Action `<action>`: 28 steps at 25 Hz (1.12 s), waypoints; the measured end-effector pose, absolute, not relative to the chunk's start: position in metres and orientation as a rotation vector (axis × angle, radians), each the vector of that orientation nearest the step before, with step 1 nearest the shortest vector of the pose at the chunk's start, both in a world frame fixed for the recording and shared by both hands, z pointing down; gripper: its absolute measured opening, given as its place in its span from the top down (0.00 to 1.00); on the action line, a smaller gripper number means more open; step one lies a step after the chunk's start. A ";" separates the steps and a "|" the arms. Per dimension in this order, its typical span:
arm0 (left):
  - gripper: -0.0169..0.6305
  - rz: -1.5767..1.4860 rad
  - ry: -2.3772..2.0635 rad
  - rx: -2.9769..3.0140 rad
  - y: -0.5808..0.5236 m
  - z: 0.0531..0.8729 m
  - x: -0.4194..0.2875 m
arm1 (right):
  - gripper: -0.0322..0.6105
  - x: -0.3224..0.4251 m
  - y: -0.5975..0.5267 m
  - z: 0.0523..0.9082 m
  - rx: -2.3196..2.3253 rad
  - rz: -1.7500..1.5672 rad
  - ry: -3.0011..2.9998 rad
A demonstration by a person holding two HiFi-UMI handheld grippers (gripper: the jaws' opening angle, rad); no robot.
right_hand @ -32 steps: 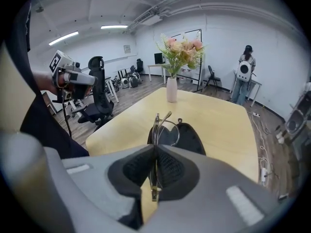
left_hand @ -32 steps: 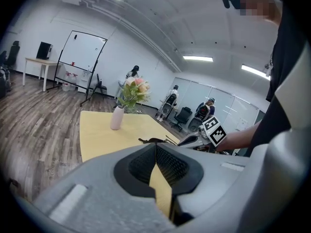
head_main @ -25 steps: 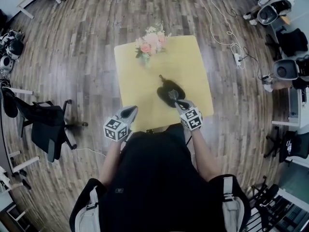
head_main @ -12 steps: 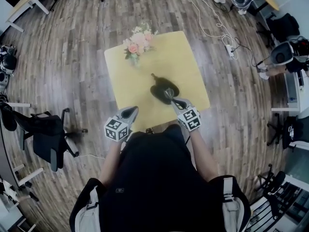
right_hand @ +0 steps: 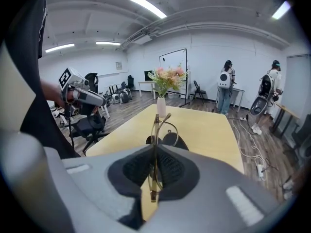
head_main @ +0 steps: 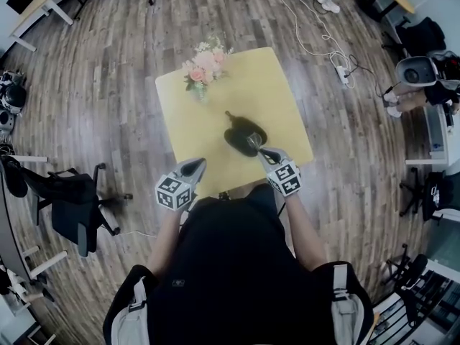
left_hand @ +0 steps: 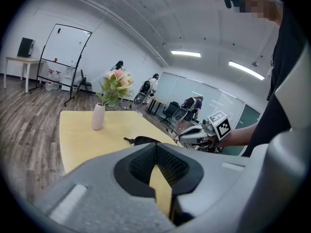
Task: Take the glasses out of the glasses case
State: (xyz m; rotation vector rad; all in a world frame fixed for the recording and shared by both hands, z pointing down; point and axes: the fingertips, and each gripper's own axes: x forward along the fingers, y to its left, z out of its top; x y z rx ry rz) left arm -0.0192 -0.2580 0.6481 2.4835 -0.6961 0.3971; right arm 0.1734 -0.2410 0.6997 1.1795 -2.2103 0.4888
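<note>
Little has changed in the last second. Right gripper [head_main: 259, 149] jaws stay clamped on the glasses [right_hand: 155, 135], which are now probably just clear of the open glasses case [head_main: 241, 129] on the tabletop [head_main: 277, 85]. Extraction looks basically done. Left gripper [head_main: 192, 167] jaws together, empty, near the tabletop edge.

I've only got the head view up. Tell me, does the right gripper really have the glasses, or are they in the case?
Observer: The right gripper is shut on the glasses, clamping the thin frame edge-on.
Operator: Where's the case?
Observer: The dark case lies on the yellow table, just beyond the held glasses.
Operator: And the left gripper?
Observer: The left gripper is shut, with nothing between its jaws.
</note>
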 end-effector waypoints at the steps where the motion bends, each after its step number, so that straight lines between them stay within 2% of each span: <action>1: 0.95 0.398 -0.695 2.483 -0.258 0.648 -0.020 | 0.92 0.173 -0.243 0.699 1.184 0.487 -2.213; 28: 0.95 0.395 -0.718 2.475 -0.269 0.649 -0.028 | 0.92 0.161 -0.260 0.693 1.162 0.477 -2.230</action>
